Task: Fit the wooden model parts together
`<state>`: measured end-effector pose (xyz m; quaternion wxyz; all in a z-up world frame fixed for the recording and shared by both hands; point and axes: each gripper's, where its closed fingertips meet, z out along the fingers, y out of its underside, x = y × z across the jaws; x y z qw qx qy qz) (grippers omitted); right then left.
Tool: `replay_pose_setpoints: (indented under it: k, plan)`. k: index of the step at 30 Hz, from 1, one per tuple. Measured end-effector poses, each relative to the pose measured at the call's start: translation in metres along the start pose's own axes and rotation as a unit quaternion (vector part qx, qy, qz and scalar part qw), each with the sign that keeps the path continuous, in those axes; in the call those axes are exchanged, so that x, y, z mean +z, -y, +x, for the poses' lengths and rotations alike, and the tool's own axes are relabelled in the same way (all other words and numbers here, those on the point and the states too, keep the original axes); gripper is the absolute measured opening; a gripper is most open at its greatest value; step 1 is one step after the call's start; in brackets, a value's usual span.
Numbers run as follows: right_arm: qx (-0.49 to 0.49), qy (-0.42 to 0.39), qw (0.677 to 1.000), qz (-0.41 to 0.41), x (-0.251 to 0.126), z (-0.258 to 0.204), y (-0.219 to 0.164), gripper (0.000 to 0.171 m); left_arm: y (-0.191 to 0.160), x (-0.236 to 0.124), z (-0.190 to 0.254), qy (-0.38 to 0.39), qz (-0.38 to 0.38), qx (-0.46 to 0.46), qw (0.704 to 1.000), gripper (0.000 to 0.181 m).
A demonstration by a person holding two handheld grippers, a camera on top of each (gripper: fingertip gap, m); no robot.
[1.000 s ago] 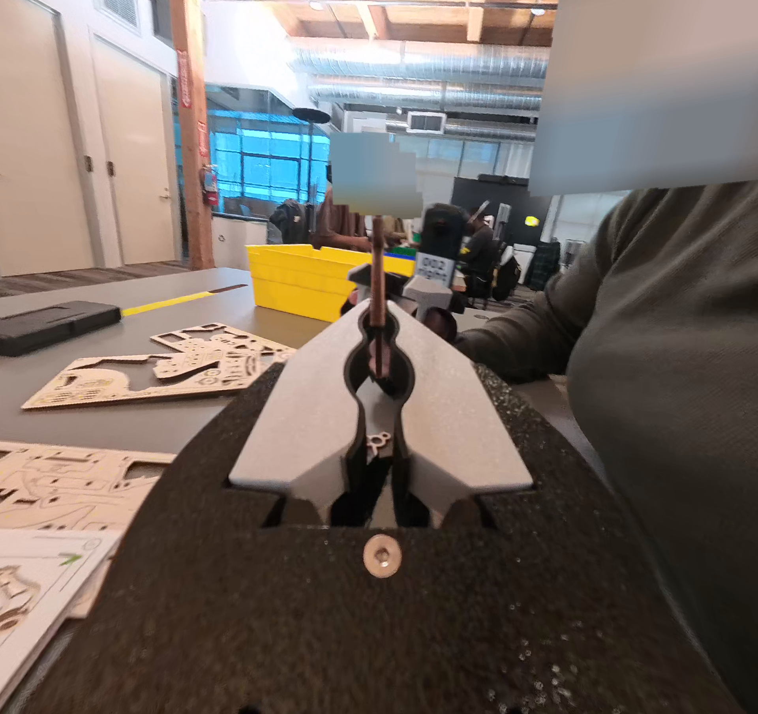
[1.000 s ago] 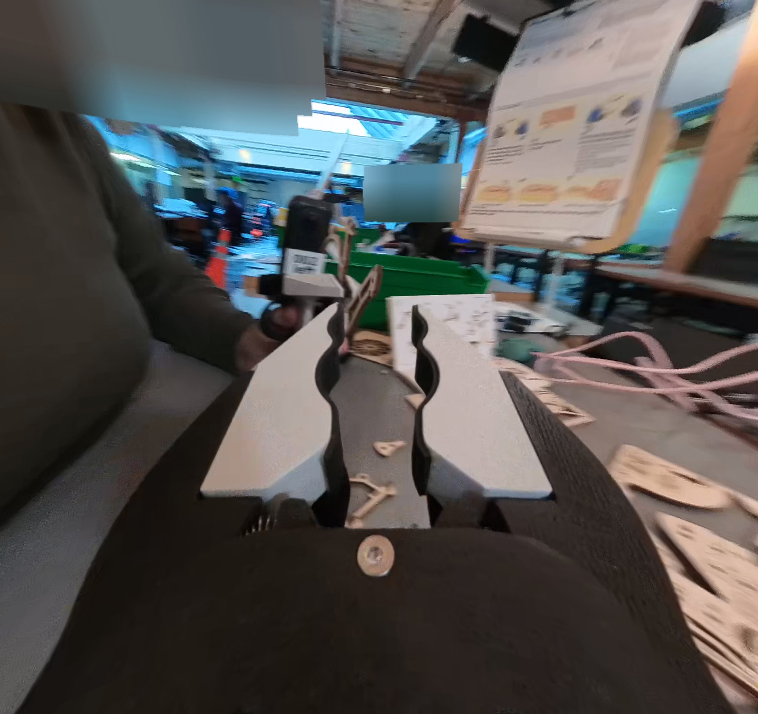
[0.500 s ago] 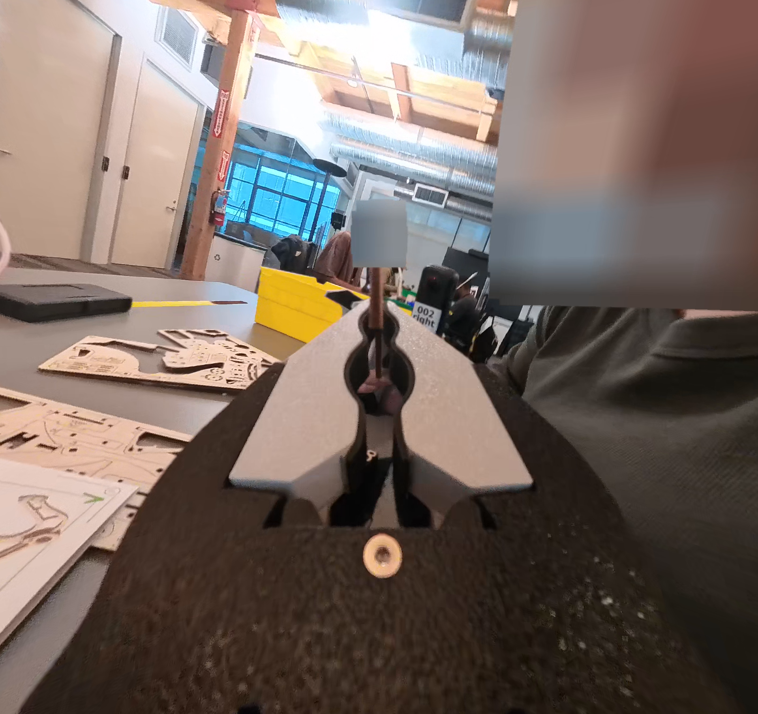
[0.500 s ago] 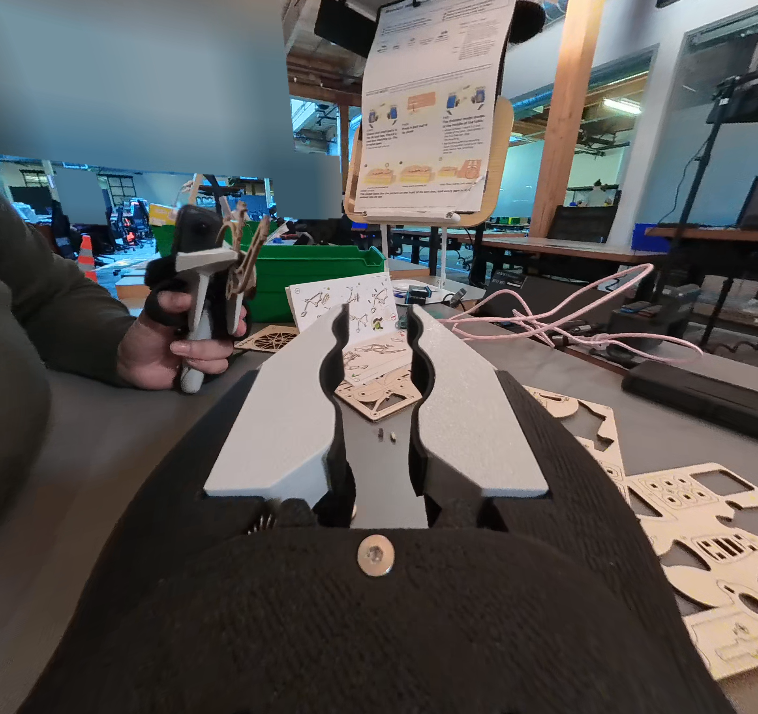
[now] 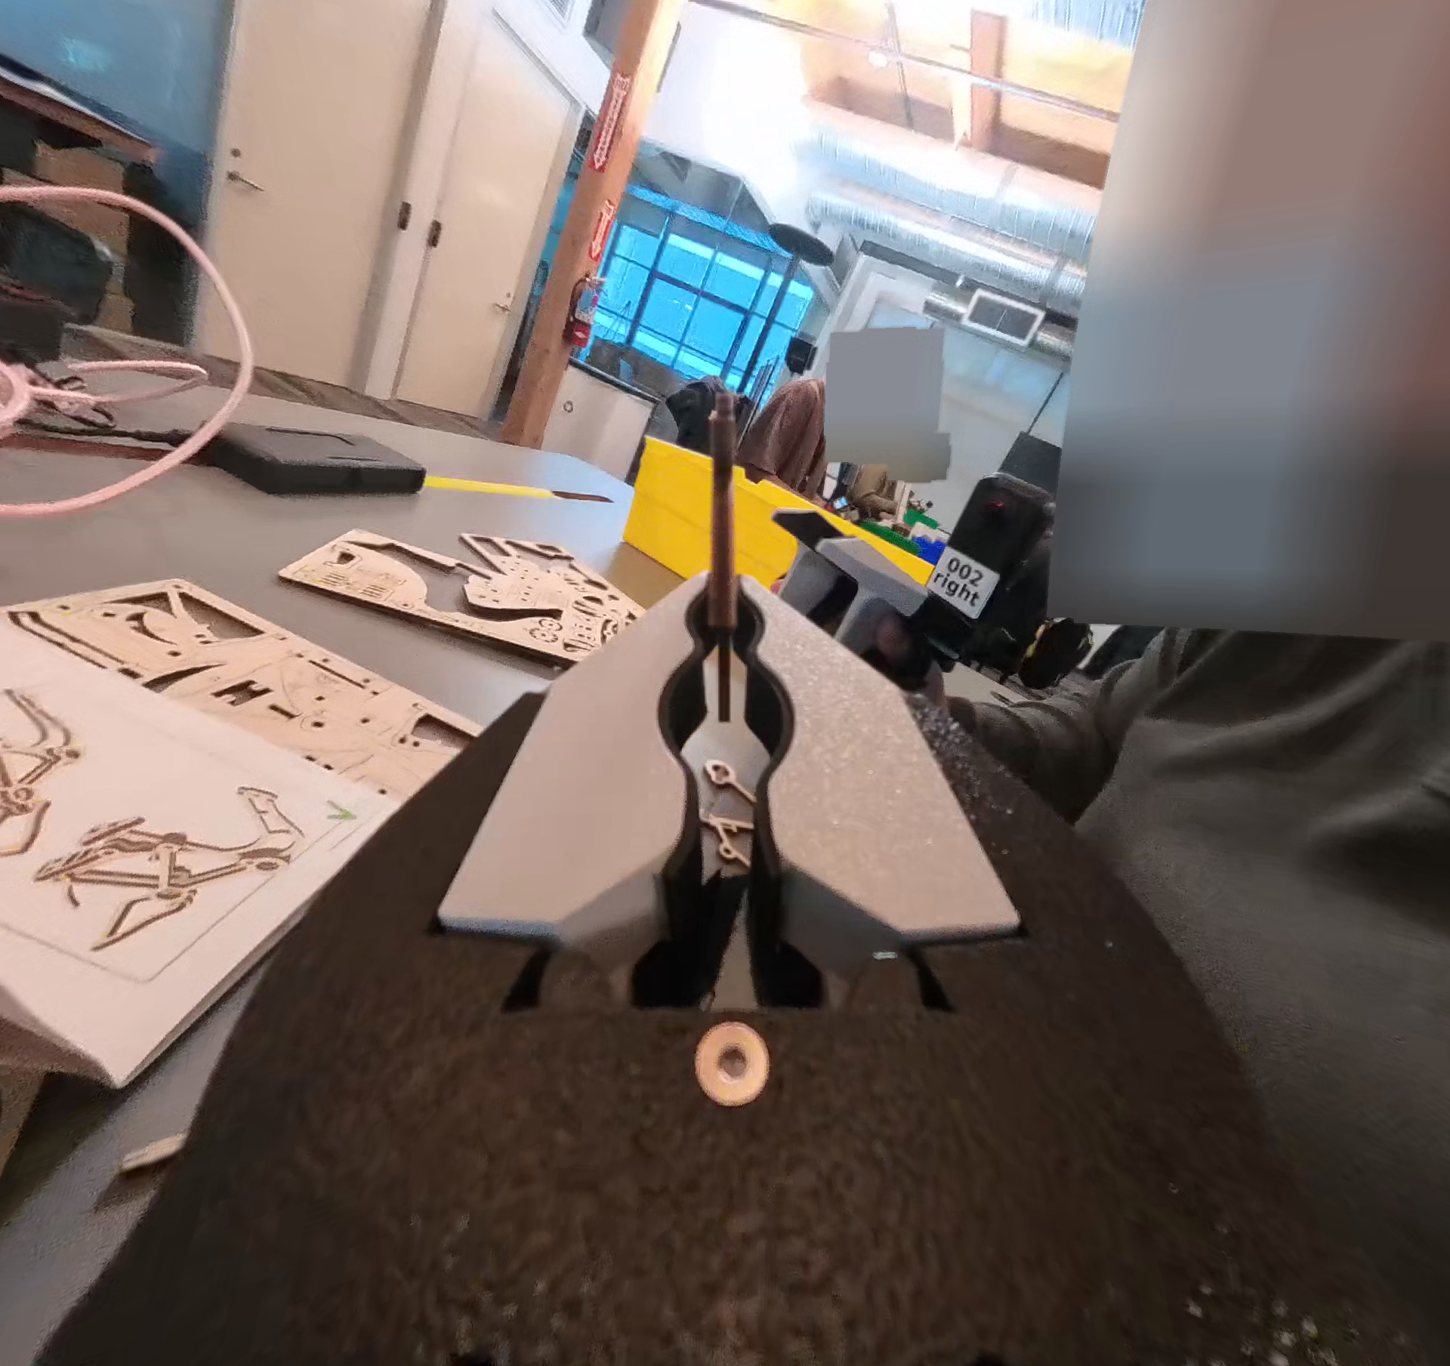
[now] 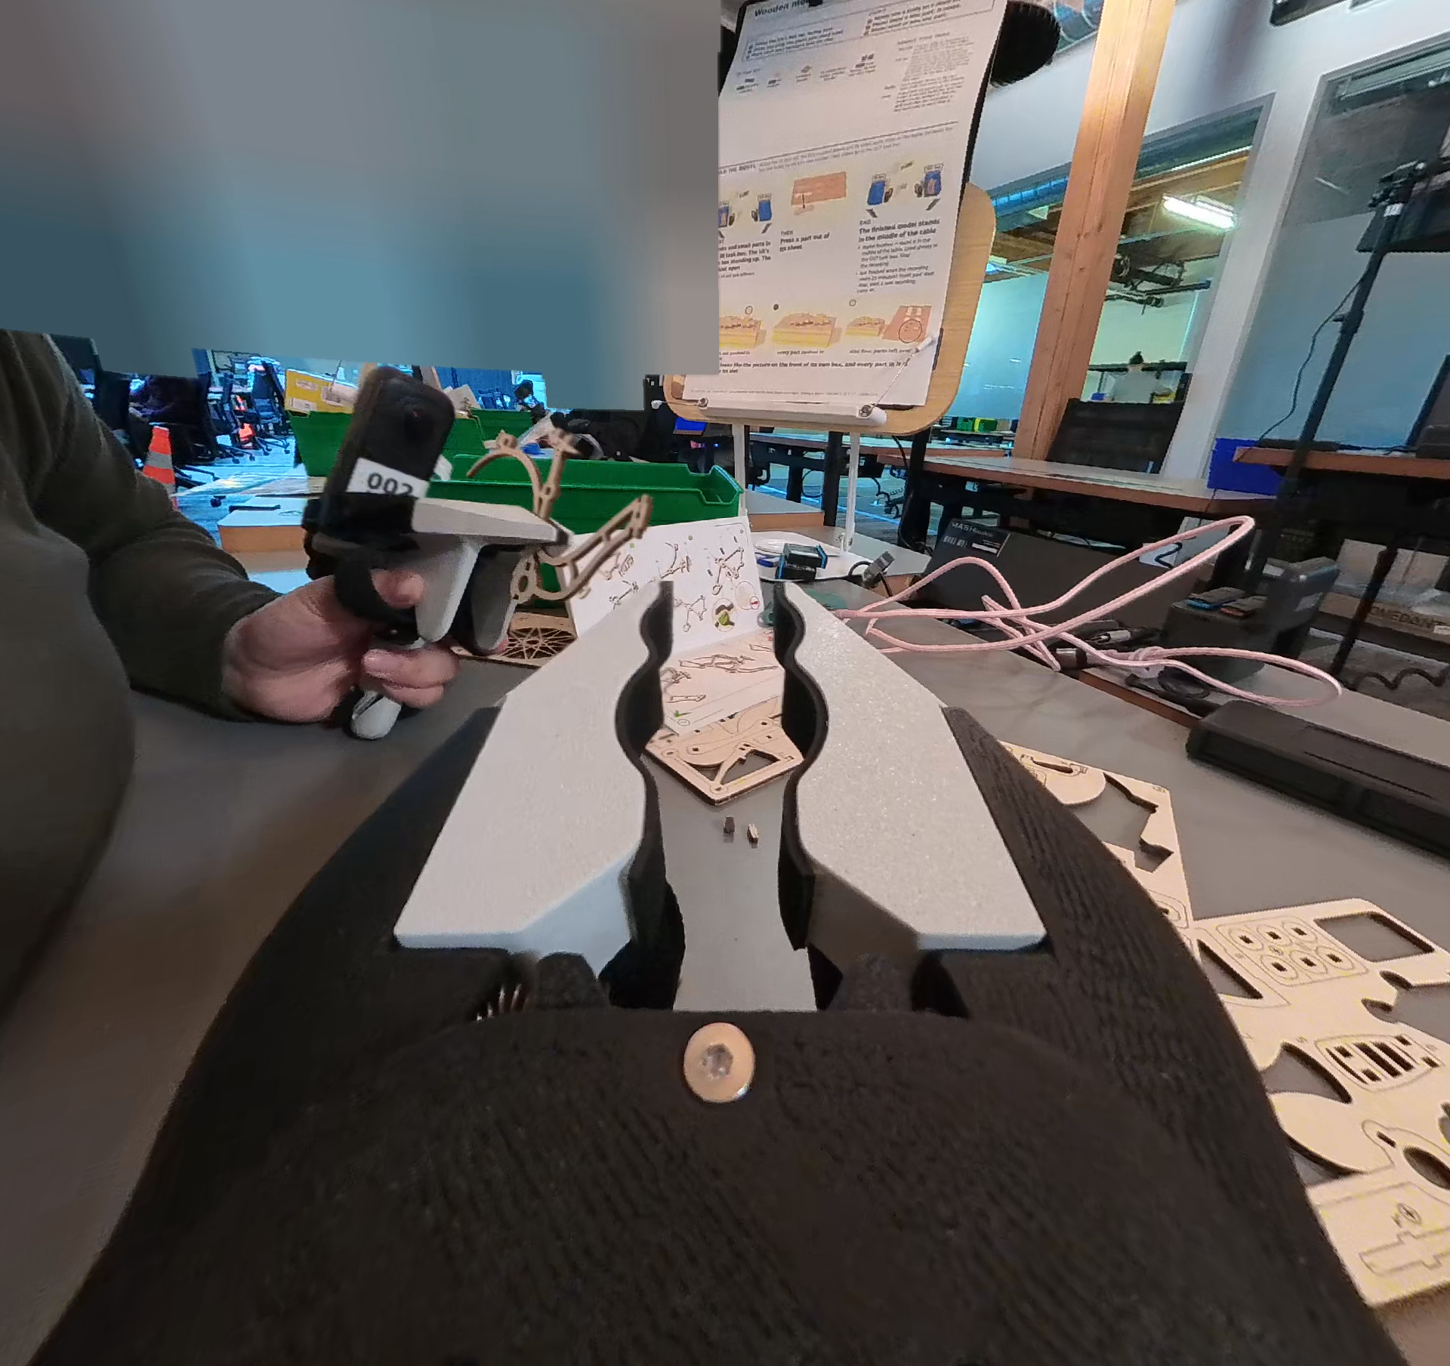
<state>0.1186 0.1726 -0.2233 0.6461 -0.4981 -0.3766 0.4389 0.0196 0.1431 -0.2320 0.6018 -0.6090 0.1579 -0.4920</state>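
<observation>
my left gripper [image 5: 723, 626] was clamped on the wooden assembly [image 6: 577, 536]; my right gripper [image 6: 718, 622] stood wide and empty. next i judged: fetch two tiny pieces [image 6: 740, 828] at twelve o'clock on the surface [image 6: 314, 818].

I read a white label [image 5: 963, 589] on the black camera [image 5: 1008, 520] at 3 o'clock and red signs [image 5: 620, 122] on the wooden post [image 5: 584, 246] at 12. The right wrist view shows a printed sheet [image 6: 847, 191] on a clipboard [image 6: 969, 293] at 1 o'clock. I won't quote any wording.
</observation>
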Motion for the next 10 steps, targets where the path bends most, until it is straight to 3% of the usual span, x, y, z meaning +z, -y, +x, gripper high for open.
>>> replay_pose_setpoints:
  k: [10]
  plan:
    - [0.005,-0.005,1.000,0.001,-0.0005,0.0030,0.0001,0.022,0.0040,-0.0033,0.0091,-0.040,0.017,-0.013,0.999,0.000]
